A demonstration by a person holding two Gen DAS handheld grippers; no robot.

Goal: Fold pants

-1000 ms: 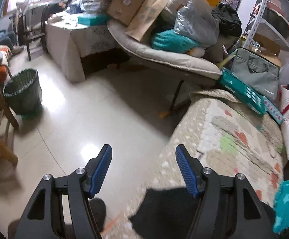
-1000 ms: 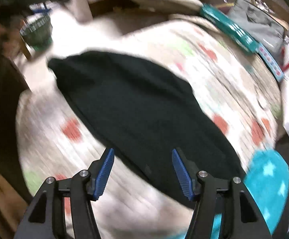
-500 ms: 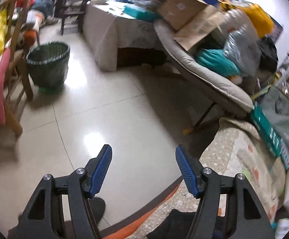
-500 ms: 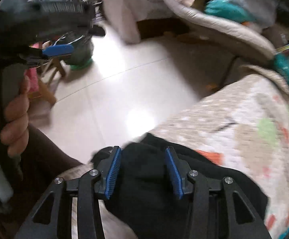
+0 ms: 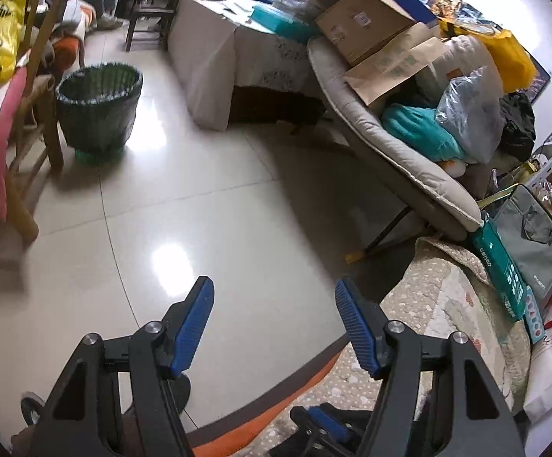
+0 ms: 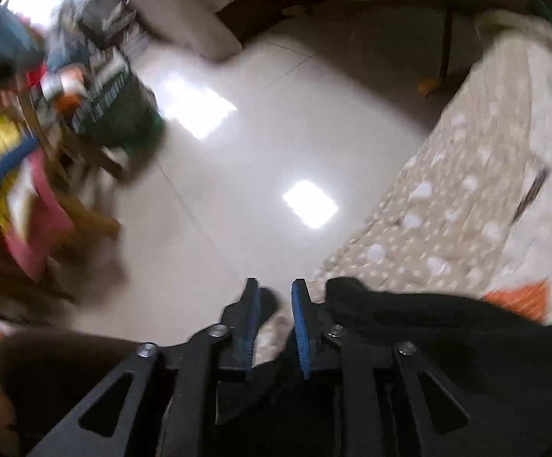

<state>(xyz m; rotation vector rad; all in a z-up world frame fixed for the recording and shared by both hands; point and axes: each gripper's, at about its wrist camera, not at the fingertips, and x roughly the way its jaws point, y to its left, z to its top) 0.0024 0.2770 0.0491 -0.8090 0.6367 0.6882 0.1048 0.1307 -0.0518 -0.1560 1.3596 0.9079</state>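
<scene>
Right wrist view, blurred by motion, shows the right gripper (image 6: 274, 297) at the near edge of a quilted bed cover (image 6: 466, 198), its blue fingers (image 6: 299, 320) closing with only a narrow gap left. The black pants (image 6: 428, 327) lie bunched along that edge, just beside and under the right finger; dark cloth sits low between the fingers, but whether the pads have actually bitten into it I cannot tell (the blur hides the contact line).

From the left wrist view, the left gripper (image 5: 274, 316) hangs over the tiled floor (image 5: 218, 209) with its fingers well apart and nothing between them. Below it the right gripper's blue tip peeks in beside a dark patch of cloth.

As a judgement, the folding is at an early stage: the garment looks rumpled at the bed's edge, no neat crease or stacked layers show, and one corner is only now being taken. Left to do: secure that corner, take a second hold, spread and fold.
</scene>
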